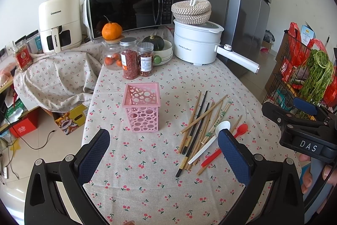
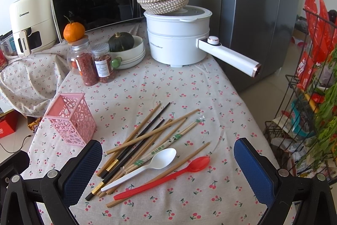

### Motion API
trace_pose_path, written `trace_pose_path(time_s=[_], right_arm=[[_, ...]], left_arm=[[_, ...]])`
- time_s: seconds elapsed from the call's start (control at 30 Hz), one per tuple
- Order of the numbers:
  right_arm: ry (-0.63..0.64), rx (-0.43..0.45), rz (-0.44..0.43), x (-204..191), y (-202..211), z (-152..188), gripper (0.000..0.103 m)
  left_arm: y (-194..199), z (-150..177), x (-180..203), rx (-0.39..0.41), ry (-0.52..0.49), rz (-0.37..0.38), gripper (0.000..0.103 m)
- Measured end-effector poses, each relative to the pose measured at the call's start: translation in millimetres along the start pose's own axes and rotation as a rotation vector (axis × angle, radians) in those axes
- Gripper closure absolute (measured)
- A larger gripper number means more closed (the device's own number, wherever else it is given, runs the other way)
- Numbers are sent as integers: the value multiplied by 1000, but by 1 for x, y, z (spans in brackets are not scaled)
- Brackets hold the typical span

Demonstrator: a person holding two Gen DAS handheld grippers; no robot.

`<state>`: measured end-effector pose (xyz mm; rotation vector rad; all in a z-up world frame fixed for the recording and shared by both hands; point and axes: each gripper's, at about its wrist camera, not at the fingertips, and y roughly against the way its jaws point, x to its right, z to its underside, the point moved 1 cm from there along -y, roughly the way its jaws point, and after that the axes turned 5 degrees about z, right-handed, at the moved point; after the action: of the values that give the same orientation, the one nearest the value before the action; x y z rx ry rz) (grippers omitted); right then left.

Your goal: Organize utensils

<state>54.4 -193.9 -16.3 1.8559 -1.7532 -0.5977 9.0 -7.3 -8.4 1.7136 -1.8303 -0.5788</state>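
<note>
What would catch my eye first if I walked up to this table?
Probably the loose heap of wooden and black chopsticks lying on the cherry-print tablecloth, with a white plastic spoon and a red plastic spoon on it. To its left stands an empty pink perforated plastic holder. Both open grippers hover over the near edge, the right gripper above the heap.

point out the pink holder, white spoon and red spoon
pink holder [image 1: 141, 111], left wrist view, front wall
white spoon [image 2: 165, 158], right wrist view, bowl
red spoon [image 2: 199, 163], right wrist view, bowl
</note>
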Motion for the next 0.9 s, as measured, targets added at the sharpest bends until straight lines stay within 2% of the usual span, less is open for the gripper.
trace_pose_path(time_s=[0.27,0.57,0.7,0.77,0.9], right_arm=[[-2,-8,-2,1,-2,0,0],[-13,-26,-18,5,-5,-2,0],[-19,-48,-17,11,-11,-7,0],[-36,-67,-16,18,-18,-10,0],[-102,-124,-27,40,-36,-19,0]], left_arm=[[-6,5,4,-18,2,2,0],[-24,7,2,-97,8,35,0],[-34,-3,4,-127,2,62,0],[-41,-9,7,-149,-18,72,0],[-64,-22,14,-240,-22,141,0]])
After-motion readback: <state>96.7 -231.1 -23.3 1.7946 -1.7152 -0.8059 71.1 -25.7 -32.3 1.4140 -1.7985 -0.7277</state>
